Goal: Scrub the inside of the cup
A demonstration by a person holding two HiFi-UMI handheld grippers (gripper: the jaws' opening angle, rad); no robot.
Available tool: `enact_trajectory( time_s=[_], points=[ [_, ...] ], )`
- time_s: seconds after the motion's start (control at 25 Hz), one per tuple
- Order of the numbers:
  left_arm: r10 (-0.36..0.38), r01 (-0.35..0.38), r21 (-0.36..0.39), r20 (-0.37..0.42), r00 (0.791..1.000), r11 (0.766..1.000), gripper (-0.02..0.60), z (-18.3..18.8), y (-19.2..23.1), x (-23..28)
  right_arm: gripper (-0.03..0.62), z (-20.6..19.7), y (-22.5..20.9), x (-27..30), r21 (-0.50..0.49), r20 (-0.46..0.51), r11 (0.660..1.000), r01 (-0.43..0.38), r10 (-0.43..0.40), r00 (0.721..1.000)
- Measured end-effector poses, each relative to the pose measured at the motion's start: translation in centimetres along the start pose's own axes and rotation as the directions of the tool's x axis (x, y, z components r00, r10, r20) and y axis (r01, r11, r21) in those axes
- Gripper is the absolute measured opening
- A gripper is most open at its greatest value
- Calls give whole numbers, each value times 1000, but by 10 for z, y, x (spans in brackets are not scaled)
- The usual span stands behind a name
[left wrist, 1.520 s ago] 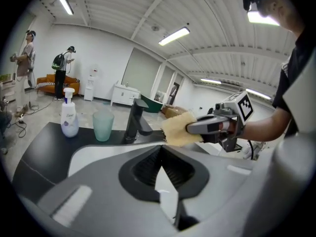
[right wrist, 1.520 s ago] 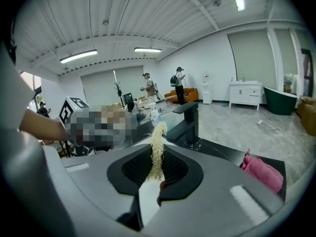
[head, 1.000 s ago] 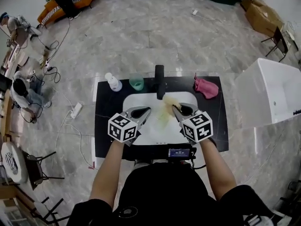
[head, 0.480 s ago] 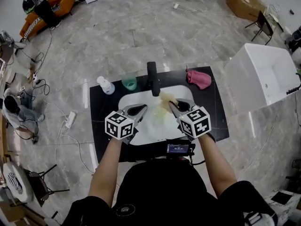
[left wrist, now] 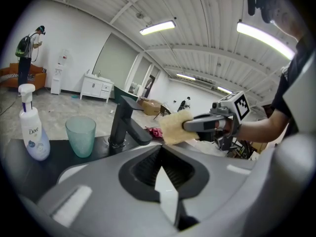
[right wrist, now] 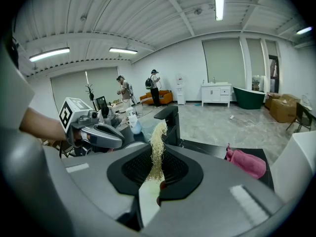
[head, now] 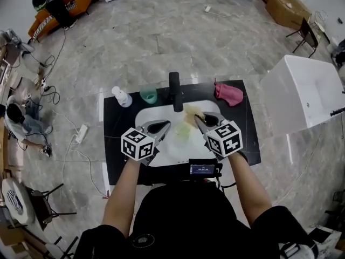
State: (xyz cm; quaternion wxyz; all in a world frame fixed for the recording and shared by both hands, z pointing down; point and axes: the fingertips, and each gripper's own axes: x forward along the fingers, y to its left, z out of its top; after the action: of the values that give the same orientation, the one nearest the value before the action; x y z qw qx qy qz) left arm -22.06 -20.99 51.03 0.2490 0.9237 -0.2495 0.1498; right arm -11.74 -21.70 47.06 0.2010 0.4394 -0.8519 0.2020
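**Fig.** Head view w/ both gripper views. L gripper (head: 168,125) hovered over the white sink basin (head: 148,115), jaws together, nothing betw. them. R gripper (head: 198,118) was clamped on a pale yellow fibrous scrub sponge (head: 192,112), held near the black faucet (head: 174,90). The task's thing, a translucent teal plastic cup (head: 148,95), stood upright on the black countertop (head: 245,134). It was betw. a white pump bottle (head: 122,97) and the faucet, apart from both grippers, and not yet taken up.

**Handling (judged).** Cup prob. light and thin-walled, fairly stiff but easy to tip, and slick if wet. Best taken by L gripper pinching the wall at the rim, which leaves the mouth free for the sponge. Sponge looked soft and compressible, so it should fold to pass the mouth.

**Views compared.** L gripper view showed the sponge's broad face and the cup side-on, looking empty. R gripper view showed the sponge only edge-on, rising from its jaws, plus a crumpled pink cloth (right wrist: 247,163) on the counter at right. Only head view gave the layout, incl. a pale yellow-green item (head: 181,133) in the basin, too blurred to identify.
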Motion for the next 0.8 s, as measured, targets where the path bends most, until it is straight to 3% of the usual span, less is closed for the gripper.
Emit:
enact_trajectory(
  time_s=[0.48,0.8],
  points=[
    [11,-12,-20,-48,999,1000,0,-18,8,5,43,-17,-5,2,-13,-53,999,-30,29,998],
    [23,-28,-19,-242,970,999,181,-66,33,48,43,-44,-24,17,-78,-205,994,-74,57,977]
  ],
)
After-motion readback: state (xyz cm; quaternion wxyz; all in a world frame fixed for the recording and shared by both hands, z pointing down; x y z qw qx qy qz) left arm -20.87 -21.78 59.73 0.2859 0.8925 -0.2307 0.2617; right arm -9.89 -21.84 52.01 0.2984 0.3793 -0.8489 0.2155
